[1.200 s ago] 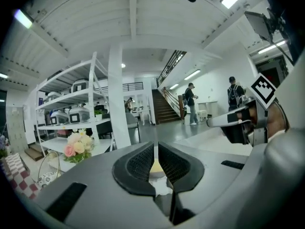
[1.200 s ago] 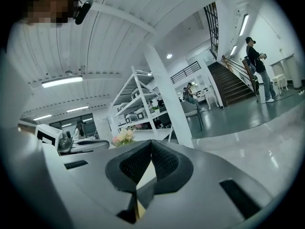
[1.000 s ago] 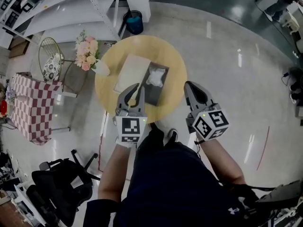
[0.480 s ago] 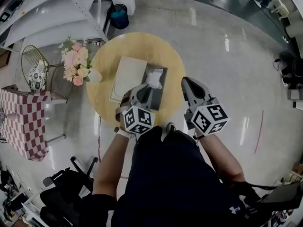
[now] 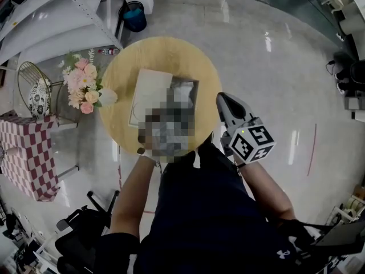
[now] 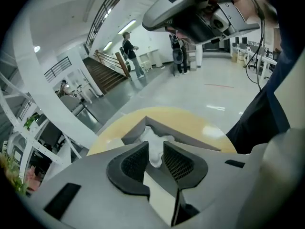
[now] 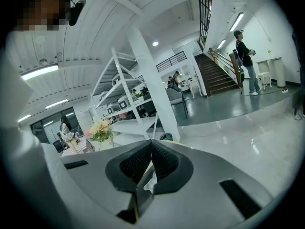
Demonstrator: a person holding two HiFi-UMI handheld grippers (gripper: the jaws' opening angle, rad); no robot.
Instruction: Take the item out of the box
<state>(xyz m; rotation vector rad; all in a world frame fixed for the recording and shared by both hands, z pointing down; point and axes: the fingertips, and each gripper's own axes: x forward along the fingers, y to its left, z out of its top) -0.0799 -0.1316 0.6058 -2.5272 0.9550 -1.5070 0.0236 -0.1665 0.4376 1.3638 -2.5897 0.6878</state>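
Note:
An open dark grey box (image 5: 195, 96) sits on the round yellow table (image 5: 208, 73) with a crumpled white item (image 5: 183, 90) inside. In the head view a blur patch covers my left gripper, which is over the box's near end. In the left gripper view my left gripper (image 6: 155, 147) points down into the box (image 6: 190, 135). Its jaws have just been opening and stand apart. The white item (image 6: 155, 138) shows through the gap, and the pads do not press it. My right gripper (image 5: 223, 101) hangs off the table's right edge, shut (image 7: 151, 144) with nothing held.
The box's beige lid (image 5: 149, 93) lies just left of it. A vase of pink flowers (image 5: 82, 87), a wire chair (image 5: 34, 87) and a checked table (image 5: 25, 153) stand to the left. A blue bin (image 5: 132, 16) and white shelving (image 5: 57, 10) stand beyond.
My left gripper has gone forward and down from the table's near edge to over the box, rolling as it went. The right gripper has drifted a little beside the table.

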